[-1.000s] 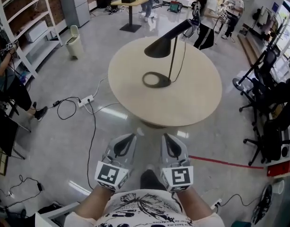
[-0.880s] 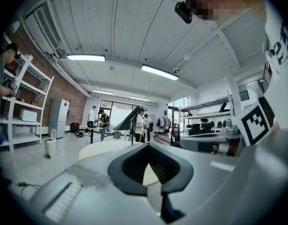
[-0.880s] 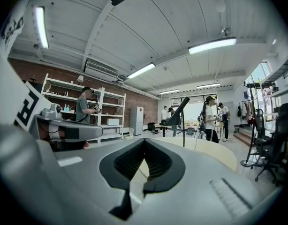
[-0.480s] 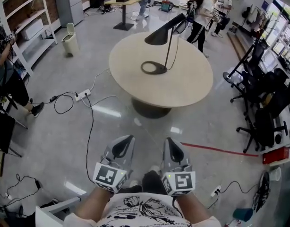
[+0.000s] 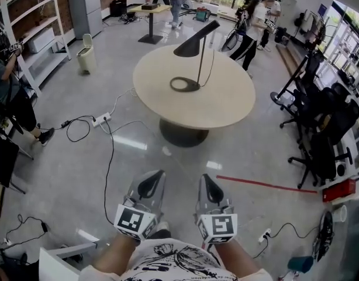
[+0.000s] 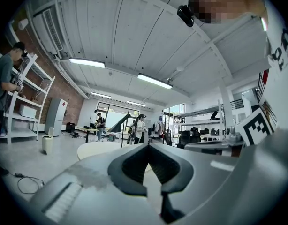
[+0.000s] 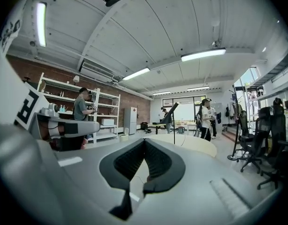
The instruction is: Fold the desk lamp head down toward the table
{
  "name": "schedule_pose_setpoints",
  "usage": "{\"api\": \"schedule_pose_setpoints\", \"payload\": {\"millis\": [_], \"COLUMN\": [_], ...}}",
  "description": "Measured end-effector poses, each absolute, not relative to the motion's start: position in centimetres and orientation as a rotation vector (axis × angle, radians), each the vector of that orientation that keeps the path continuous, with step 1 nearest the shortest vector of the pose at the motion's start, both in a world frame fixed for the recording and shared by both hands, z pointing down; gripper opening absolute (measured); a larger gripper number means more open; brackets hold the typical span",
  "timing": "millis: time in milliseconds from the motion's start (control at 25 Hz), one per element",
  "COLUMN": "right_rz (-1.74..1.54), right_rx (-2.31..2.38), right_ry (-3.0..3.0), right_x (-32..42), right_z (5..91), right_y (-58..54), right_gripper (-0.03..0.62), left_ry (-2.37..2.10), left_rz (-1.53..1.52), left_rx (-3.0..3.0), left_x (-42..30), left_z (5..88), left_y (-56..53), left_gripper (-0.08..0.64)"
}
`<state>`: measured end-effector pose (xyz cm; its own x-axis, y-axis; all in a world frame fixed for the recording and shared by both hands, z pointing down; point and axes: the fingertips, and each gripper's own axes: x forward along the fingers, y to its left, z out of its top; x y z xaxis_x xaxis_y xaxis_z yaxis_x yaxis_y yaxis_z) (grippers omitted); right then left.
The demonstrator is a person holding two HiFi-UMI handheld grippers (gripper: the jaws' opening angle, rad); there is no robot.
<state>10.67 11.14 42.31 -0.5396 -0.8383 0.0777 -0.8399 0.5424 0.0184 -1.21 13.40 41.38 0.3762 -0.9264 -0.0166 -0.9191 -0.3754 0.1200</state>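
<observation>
open workshop floor, round beige table (image 5: 226, 107) well ahead of the person. black desk lamp (image 5: 198, 63) stands on it, ring base (image 5: 184, 85) near the table's middle. probably light, rigid metal on a thin stem, so it could tip. best hold looks like the cone head (image 5: 191, 44), with the base steadied. head's long axis slants: wide mouth low-left, narrow end up-right. left gripper (image 5: 156, 177) and right gripper (image 5: 205, 180) have jaws together, empty, far from the lamp.

A white bin (image 5: 86, 52) stands near shelving (image 5: 36, 37); office chairs (image 5: 328, 130) cluster opposite.
</observation>
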Motion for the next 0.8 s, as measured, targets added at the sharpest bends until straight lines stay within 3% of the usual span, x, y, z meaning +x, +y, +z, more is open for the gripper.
{"api": "schedule_pose_setpoints", "payload": {"millis": [800], "right_rz": [0.058], "right_rx": [1.388], "right_ry": [-2.692], "right_x": [14.5], "right_z": [42.9], "right_y": [18.8], "right_gripper": [0.008], "left_ry": [-1.686], "left_rz": [-0.135], "left_rx": [2.519], "left_x": [3.5], "left_z": [40.9], "left_y": [20.6], "left_gripper": [0.003]}}
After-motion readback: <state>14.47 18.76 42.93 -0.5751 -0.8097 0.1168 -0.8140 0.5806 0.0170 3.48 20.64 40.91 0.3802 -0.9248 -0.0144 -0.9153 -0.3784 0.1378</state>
